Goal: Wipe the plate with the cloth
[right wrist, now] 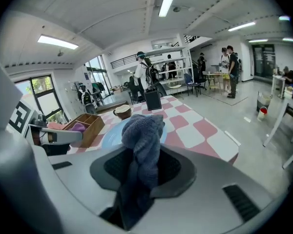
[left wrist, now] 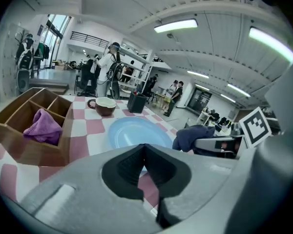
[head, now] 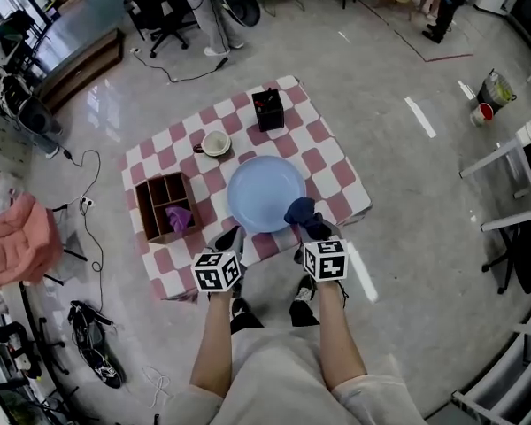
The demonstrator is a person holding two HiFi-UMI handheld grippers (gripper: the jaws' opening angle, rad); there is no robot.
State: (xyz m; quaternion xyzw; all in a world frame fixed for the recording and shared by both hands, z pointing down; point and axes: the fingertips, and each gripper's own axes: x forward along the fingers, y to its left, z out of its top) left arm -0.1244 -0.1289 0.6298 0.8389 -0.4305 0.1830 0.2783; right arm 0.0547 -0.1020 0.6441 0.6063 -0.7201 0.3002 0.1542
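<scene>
So far: your right gripper point(right wrist: 139, 167) clamps its fingers on the cloth point(right wrist: 141, 128), at the plate's point(head: 261, 189) near right rim.
Left gripper point(left wrist: 145, 169): fingers together, empty, by the surface's point(head: 336, 171) near edge.
Remaining: likely the whole wipe.

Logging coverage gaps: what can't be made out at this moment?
Head view: whether the dark blue bunched cloth touches the light blue round plate; overhead angle hides any gap.
Right gripper view: that cloth covers most of the plate.
Head view: black square container's contents too small.
</scene>
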